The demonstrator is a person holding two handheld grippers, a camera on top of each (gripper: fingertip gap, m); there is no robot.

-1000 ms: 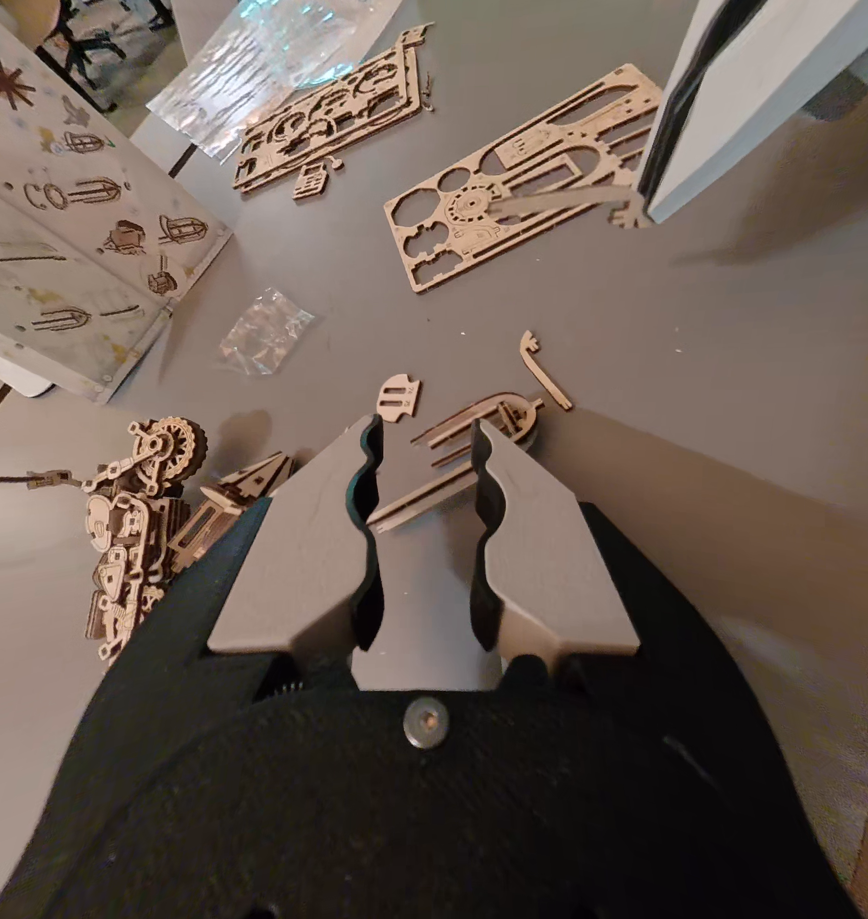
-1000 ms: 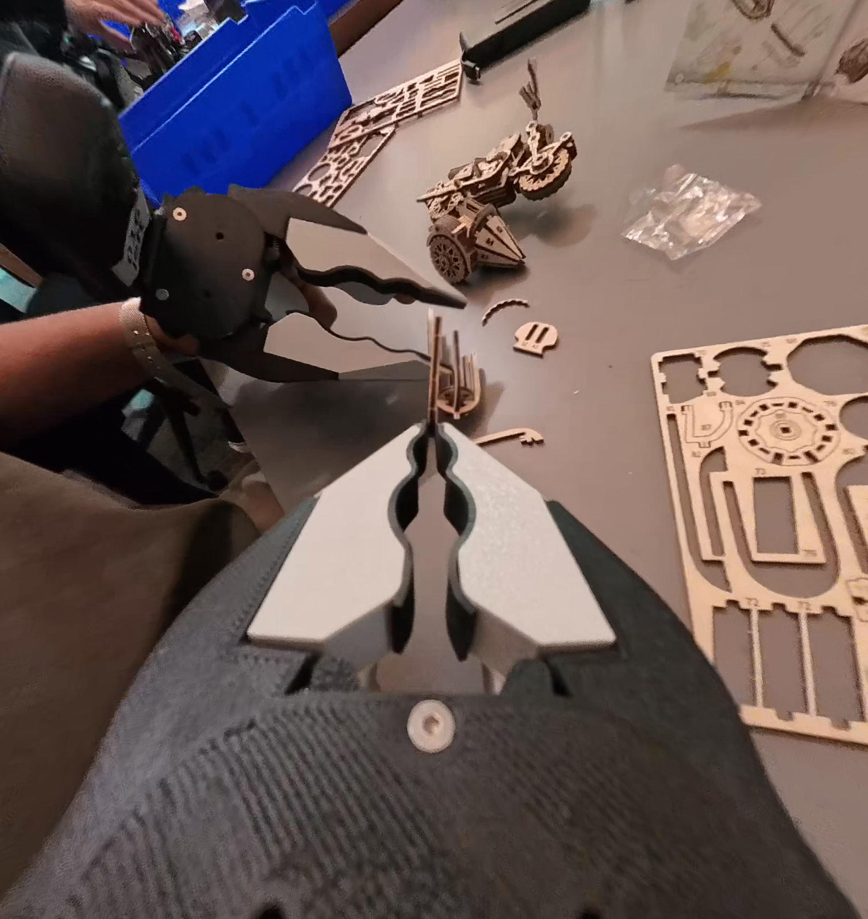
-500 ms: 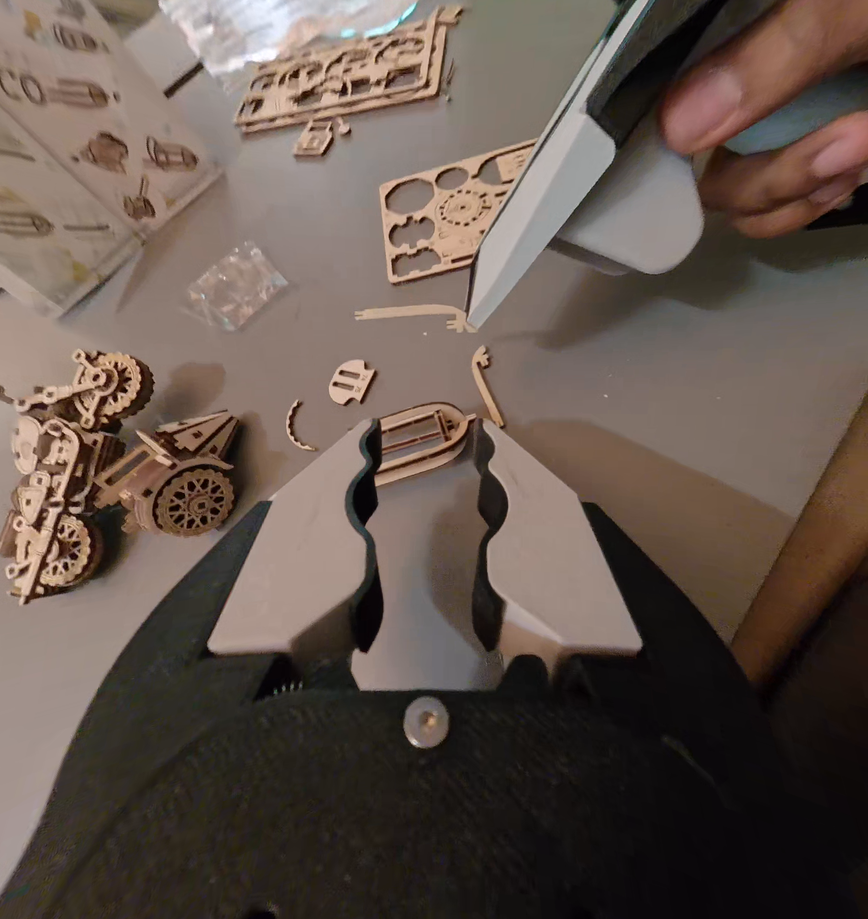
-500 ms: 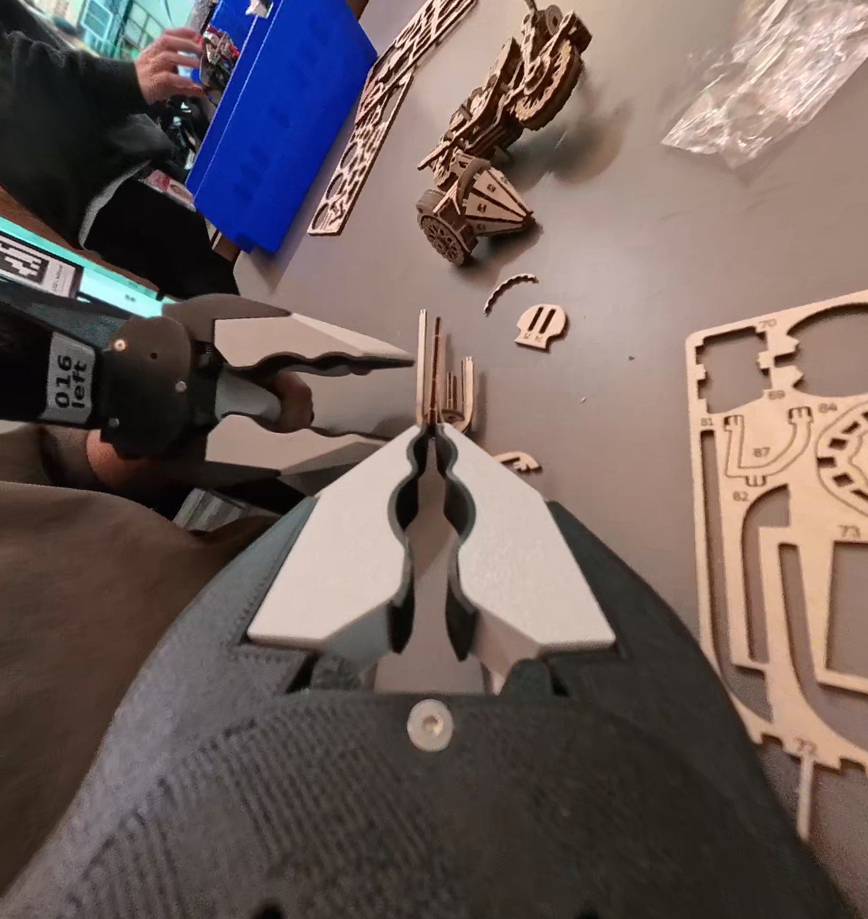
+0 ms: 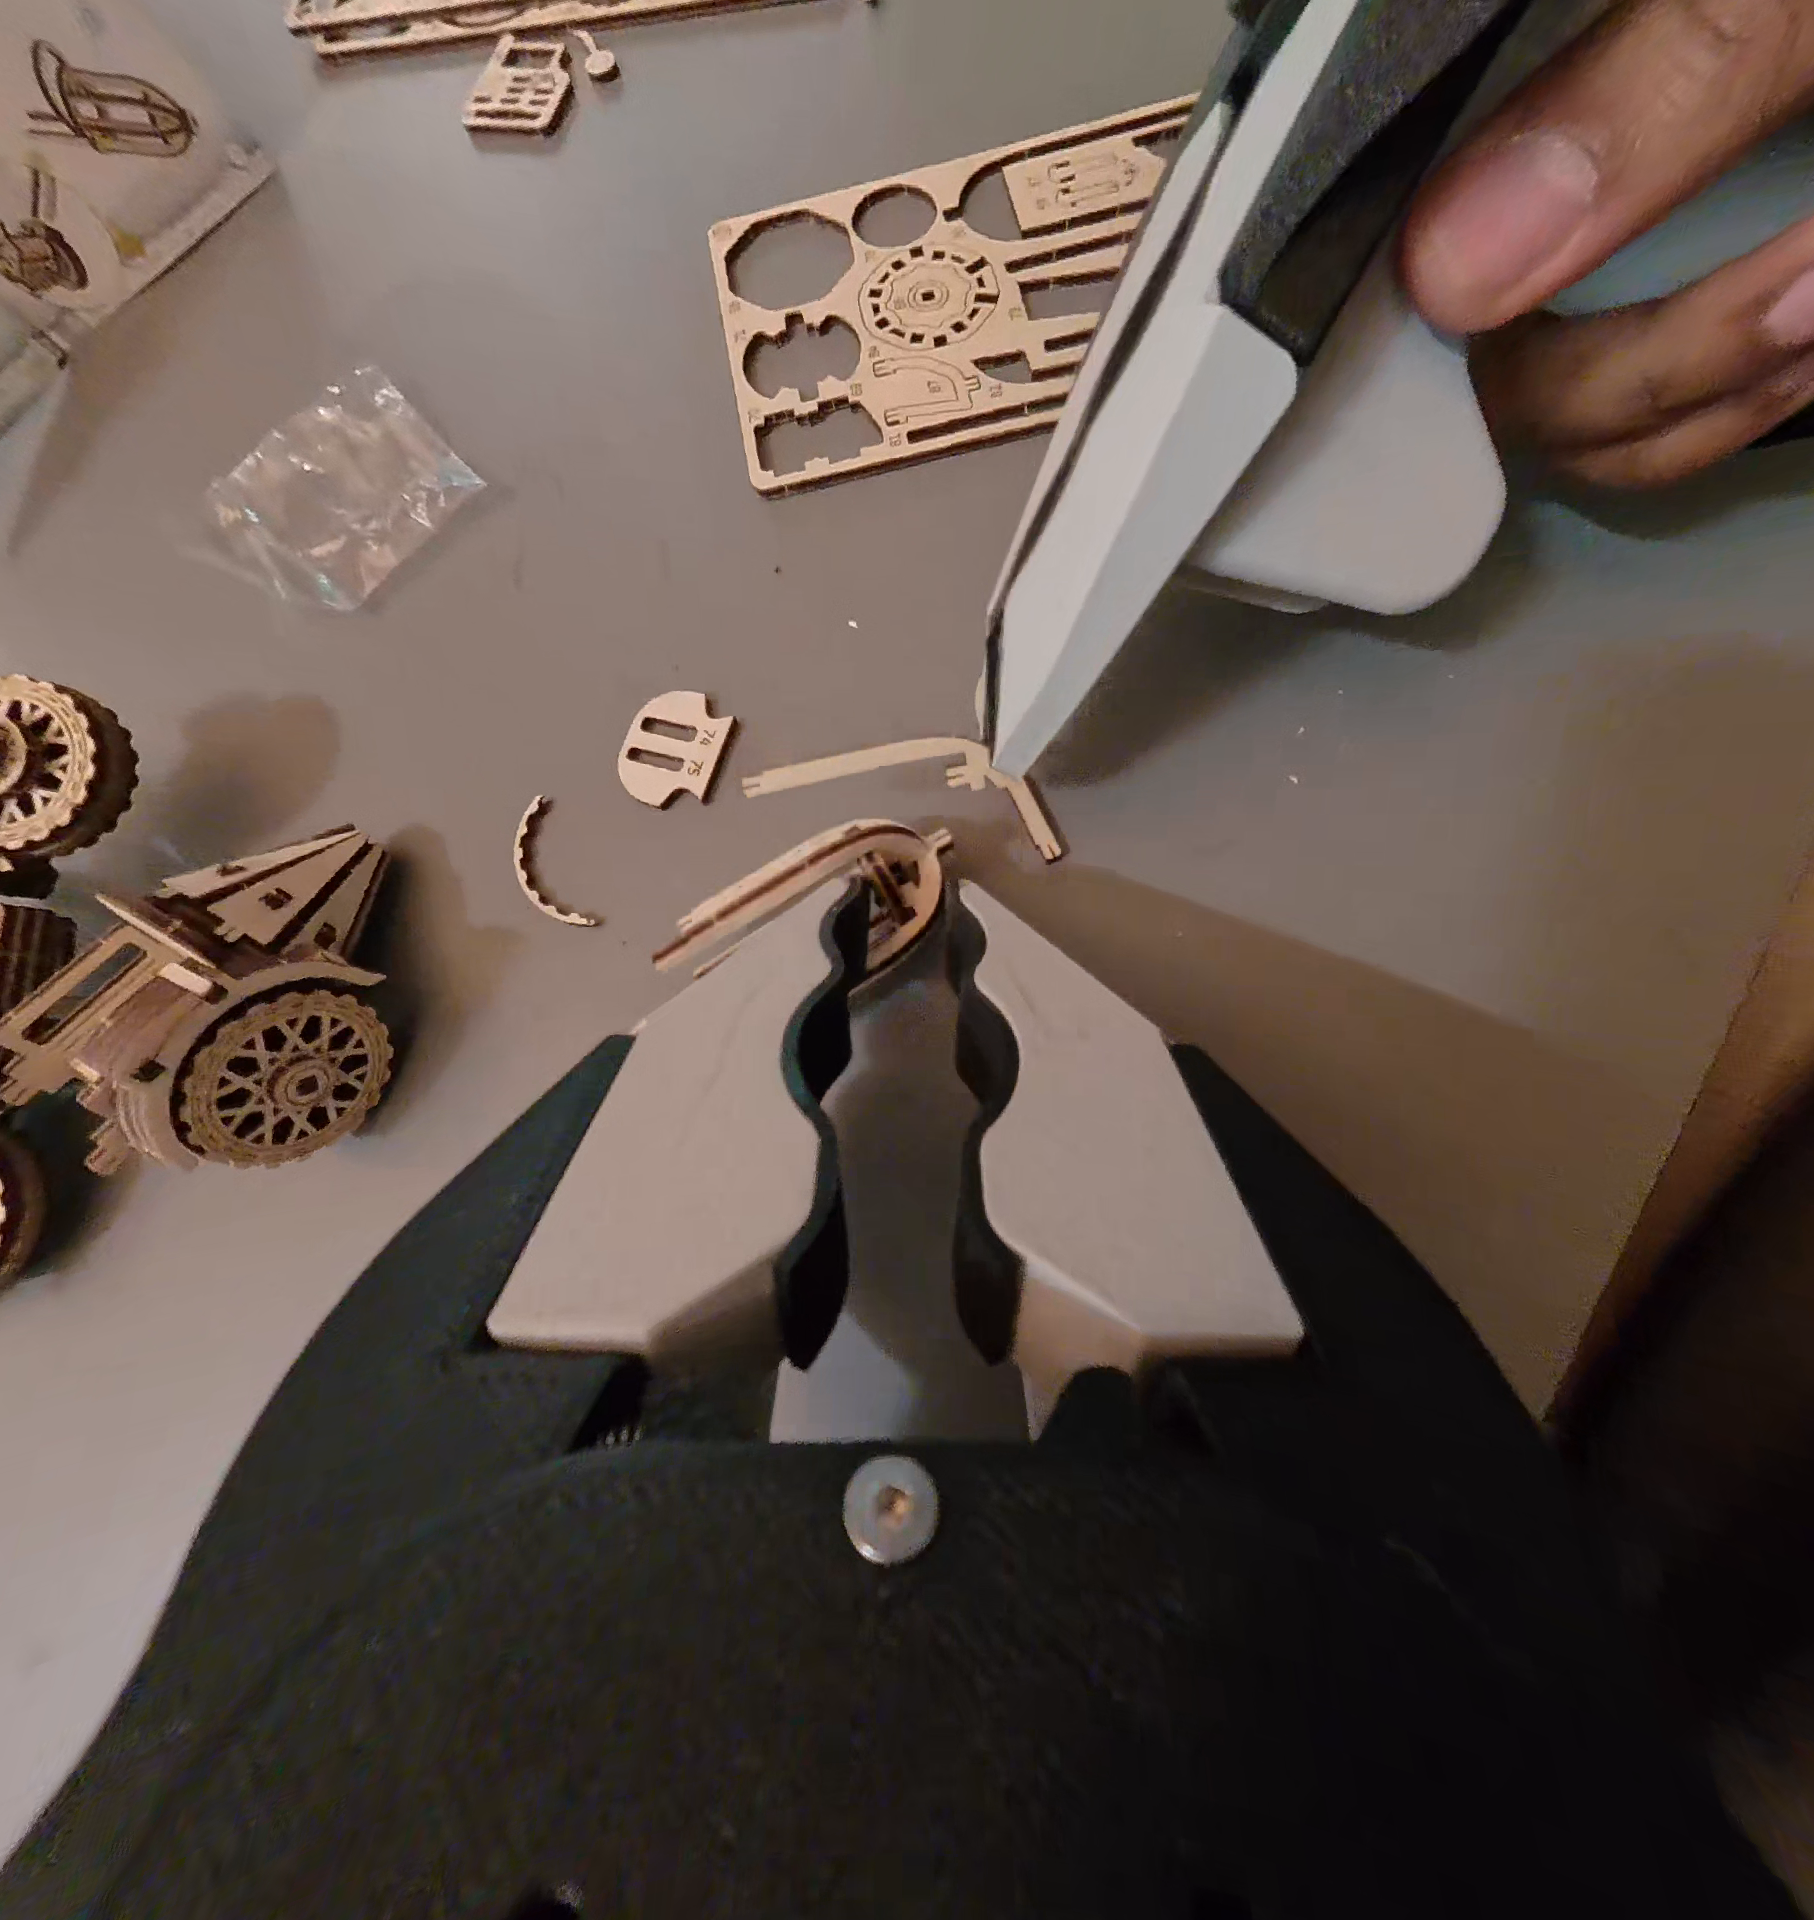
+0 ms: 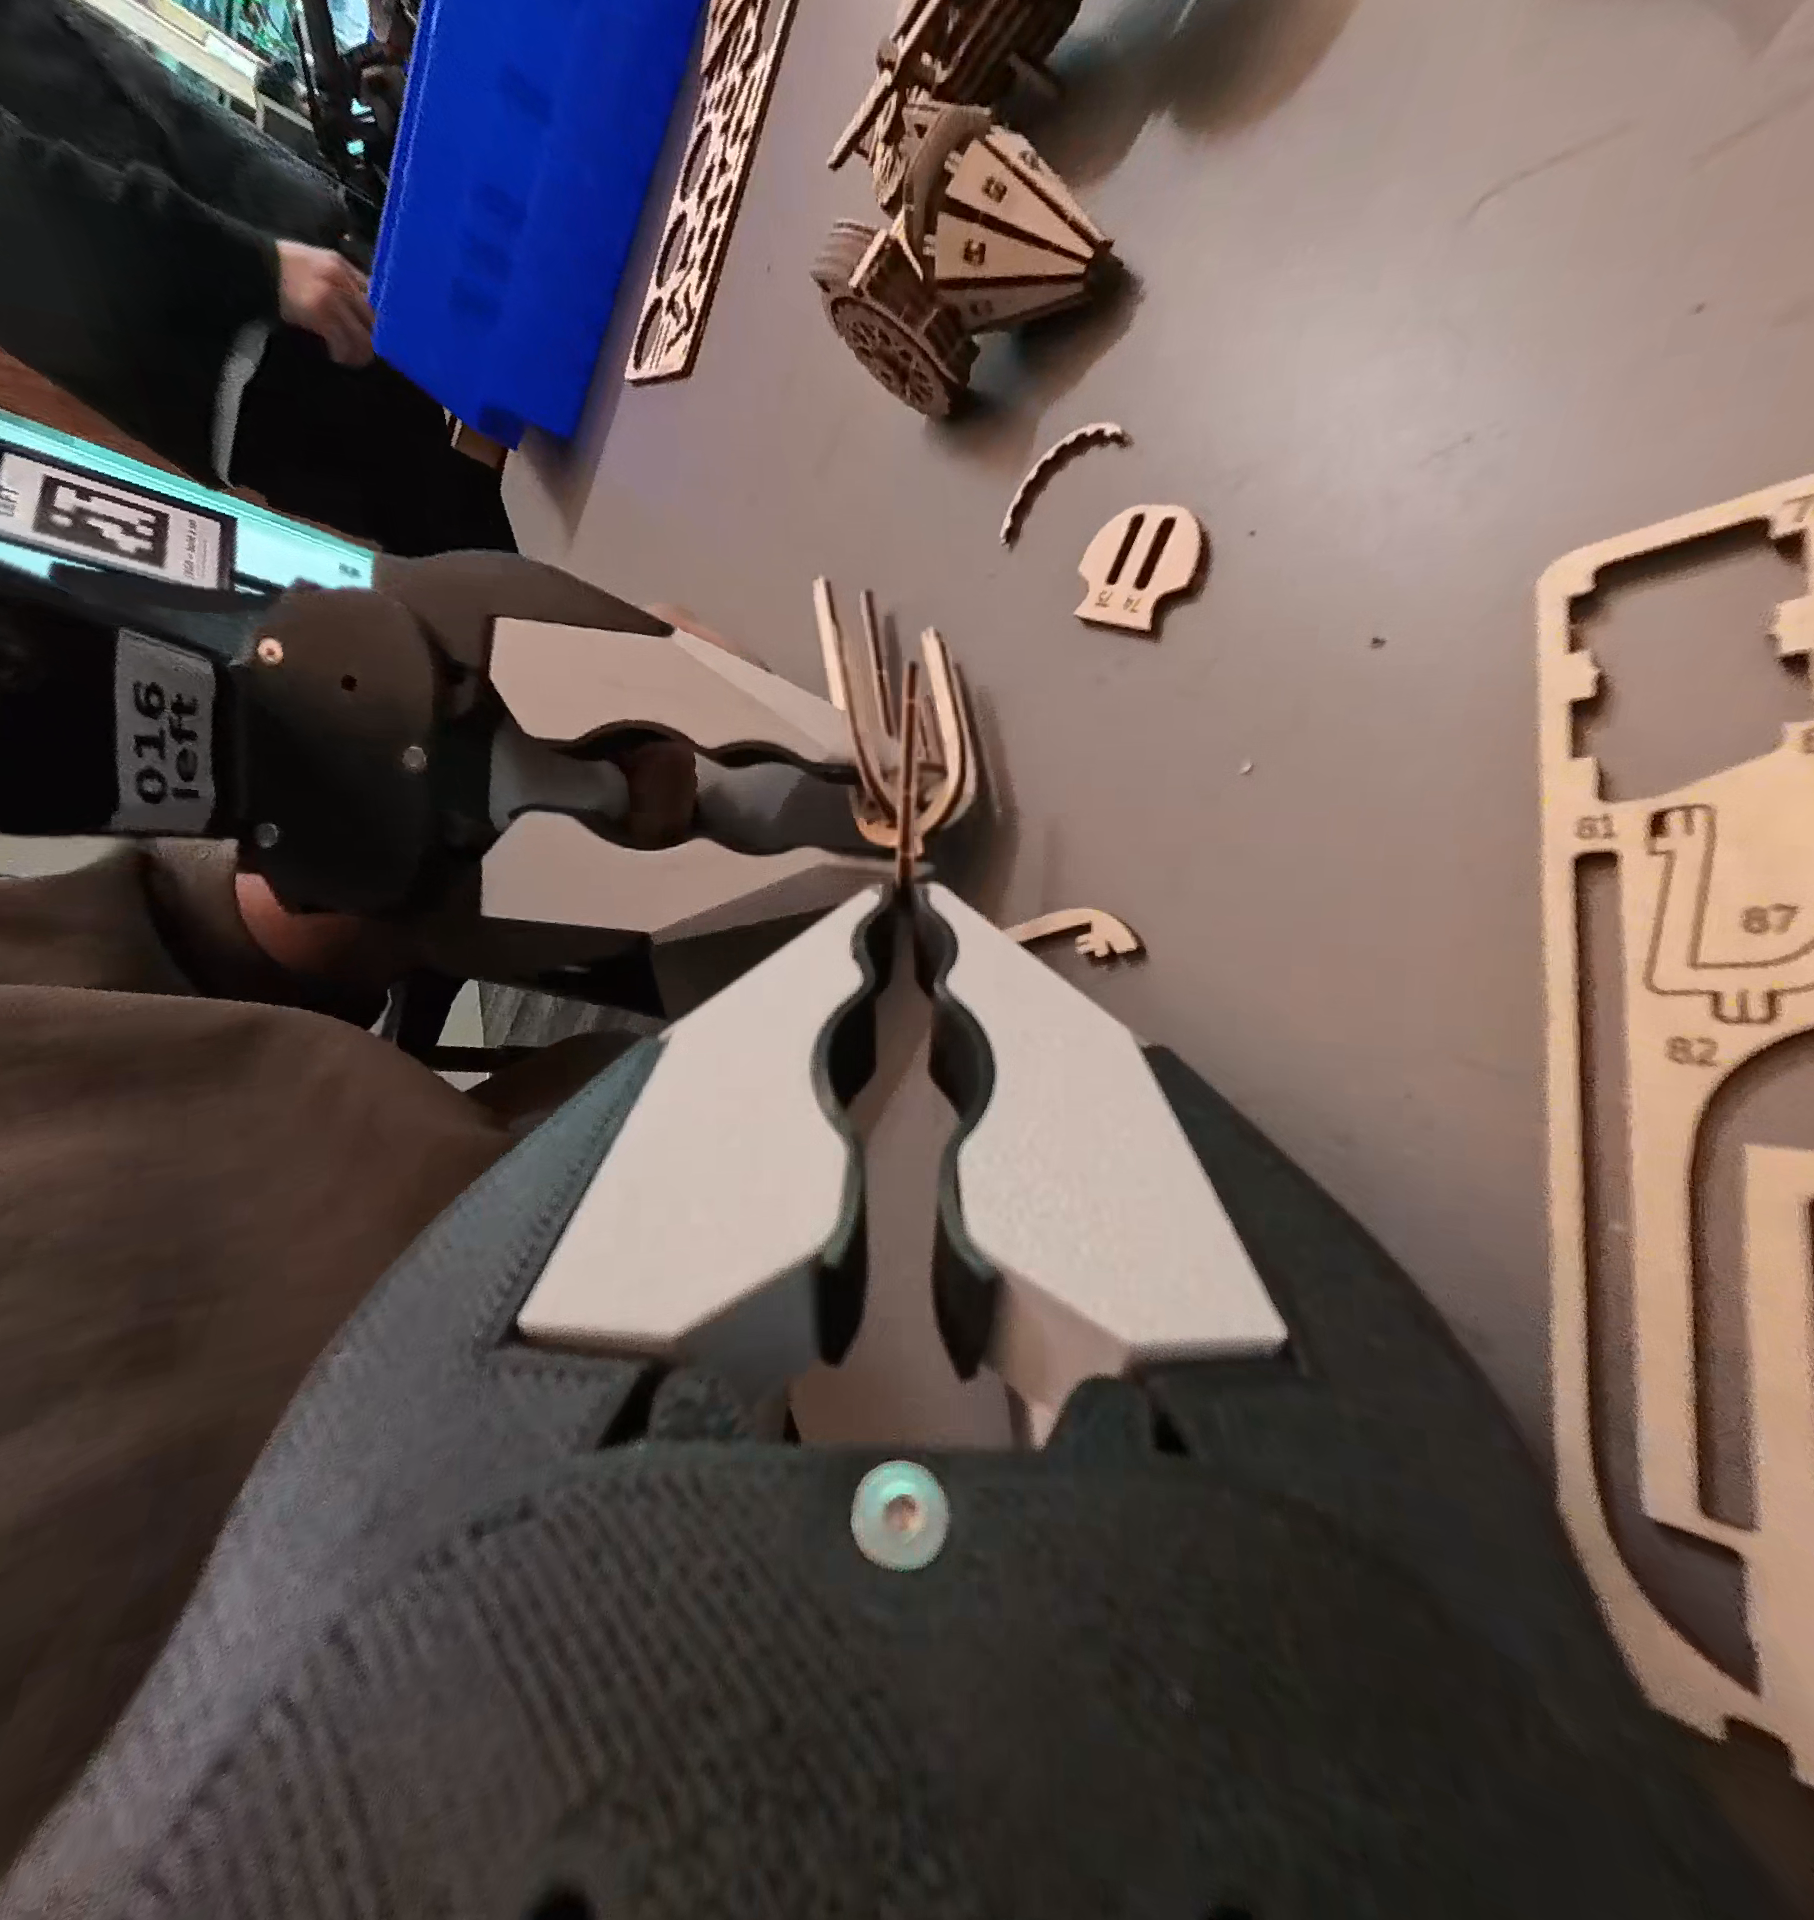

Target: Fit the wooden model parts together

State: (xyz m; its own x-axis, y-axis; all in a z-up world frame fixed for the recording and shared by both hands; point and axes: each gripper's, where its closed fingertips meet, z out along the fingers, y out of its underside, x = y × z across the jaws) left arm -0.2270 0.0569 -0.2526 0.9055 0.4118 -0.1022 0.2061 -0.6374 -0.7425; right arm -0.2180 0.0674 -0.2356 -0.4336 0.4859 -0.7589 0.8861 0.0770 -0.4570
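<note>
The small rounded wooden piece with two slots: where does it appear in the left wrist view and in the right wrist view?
Left wrist view: small rounded wooden piece with two slots lies flat on the grey table, centre, above and left of the fingers.
Right wrist view: it lies upper centre-right.
Shared landmark: curved toothed wooden strip beside it.

Legible marks, contents not transcribed.
- Wooden sheet [image 6: 1755, 925], 3 o'clock in right wrist view: small engraved numerals beside the cut-outs and on the parts still in it.
- Slotted wooden piece [image 6: 1142, 566], 1 o'clock: two tiny numerals near its edge.
- Left gripper [image 6: 846, 800]: grey label [image 6: 160, 748] on its body, 9 o'clock, dark characters.
- White card [image 6: 103, 514], 10 o'clock: black square code marker, fine print too small to read.
</note>
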